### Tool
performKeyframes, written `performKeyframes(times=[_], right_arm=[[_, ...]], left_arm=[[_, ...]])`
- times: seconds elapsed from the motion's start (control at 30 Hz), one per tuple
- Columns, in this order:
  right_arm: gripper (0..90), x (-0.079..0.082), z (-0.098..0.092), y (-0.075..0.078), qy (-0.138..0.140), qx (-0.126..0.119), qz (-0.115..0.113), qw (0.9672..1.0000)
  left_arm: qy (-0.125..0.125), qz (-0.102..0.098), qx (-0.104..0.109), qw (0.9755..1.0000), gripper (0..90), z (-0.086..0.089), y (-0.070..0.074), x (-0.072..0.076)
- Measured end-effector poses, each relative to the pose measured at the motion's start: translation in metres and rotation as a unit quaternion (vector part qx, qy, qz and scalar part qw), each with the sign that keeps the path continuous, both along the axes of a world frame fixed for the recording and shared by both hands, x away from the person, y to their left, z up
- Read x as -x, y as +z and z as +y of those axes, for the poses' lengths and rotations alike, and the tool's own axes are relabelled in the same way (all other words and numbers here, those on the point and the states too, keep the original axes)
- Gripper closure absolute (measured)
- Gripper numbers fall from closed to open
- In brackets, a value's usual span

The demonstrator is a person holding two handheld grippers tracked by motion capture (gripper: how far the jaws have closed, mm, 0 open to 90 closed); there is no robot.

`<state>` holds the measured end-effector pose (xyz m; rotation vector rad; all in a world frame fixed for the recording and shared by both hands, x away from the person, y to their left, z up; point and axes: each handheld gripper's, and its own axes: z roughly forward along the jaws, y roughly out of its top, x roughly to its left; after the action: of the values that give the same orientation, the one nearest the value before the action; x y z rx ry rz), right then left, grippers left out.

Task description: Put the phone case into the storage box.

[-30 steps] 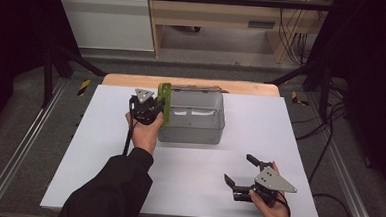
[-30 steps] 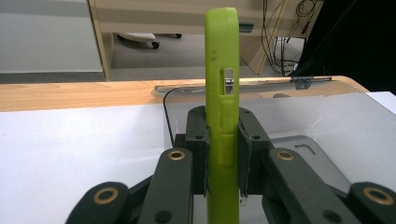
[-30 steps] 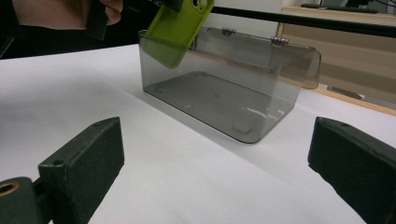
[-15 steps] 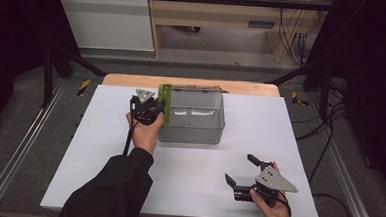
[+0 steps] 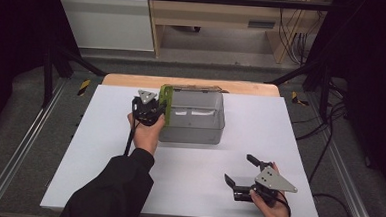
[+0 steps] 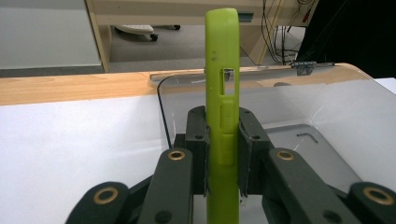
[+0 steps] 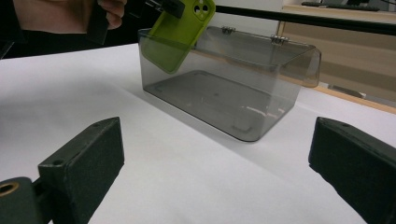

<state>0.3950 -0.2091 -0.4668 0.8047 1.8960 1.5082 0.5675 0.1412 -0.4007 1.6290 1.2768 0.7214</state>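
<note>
Gripping a green phone case point(image 6: 223, 116) edge-on, the left claw point(image 5: 150, 109) has both pads clamped flat against the case's two faces, roughly at mid-length. The case stands close to upright above the claw, its top end rising clear of the pads. In the right claw's view the same case point(image 7: 180, 35) hangs tilted over the near corner of a clear smoky box point(image 7: 233, 88), its lower end dipping inside the wall. The box point(image 5: 195, 118) sits on the white worktop point(image 5: 79, 147) just beside the left claw, lid hinged back on the far side, nothing visible inside it.

The right claw point(image 5: 250, 179) rests low over the worktop, well apart from the box, jaws spread wide and holding nothing.

Judgement on handling: the case looks like a thin moulded shell, light, somewhat flexible, with a matt surface that should not slip readily. It is unlikely to break if dropped. A hard squeeze across the open shell could bow it; the present hold across the faces near the middle appears sound. With the grip at mid-length the case may pivot if its lower end catches the box wall, so that contact is the point to watch.
</note>
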Motion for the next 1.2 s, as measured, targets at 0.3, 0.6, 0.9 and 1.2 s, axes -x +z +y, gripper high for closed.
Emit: performKeyframes(times=[0.3, 0.6, 0.9, 1.2], right_arm=[[3.5, -0.0002, 0.0002, -0.0002, 0.0, 0.001, 0.001, 1.0], [3.6, -0.0001, 0.0003, -0.0001, 0.001, 0.001, 0.0, 1.0], [3.5, -0.0003, 0.0003, -0.0003, 0.0, 0.002, 0.001, 1.0], [3.5, -0.0003, 0.001, -0.0005, 0.001, 0.003, 0.002, 1.0]], left_arm=[[0.001, 0.002, 0.005, 1.0, 77.3, 0.001, -0.0009, -0.0003], [-0.001, 0.003, 0.0, 1.0, 77.3, -0.0005, -0.0026, -0.0001], [-0.002, 0.008, 0.002, 1.0, 77.3, -0.0007, -0.0059, -0.0007], [-0.005, 0.014, 0.009, 0.9998, 77.3, -0.0007, -0.0069, 0.0001]])
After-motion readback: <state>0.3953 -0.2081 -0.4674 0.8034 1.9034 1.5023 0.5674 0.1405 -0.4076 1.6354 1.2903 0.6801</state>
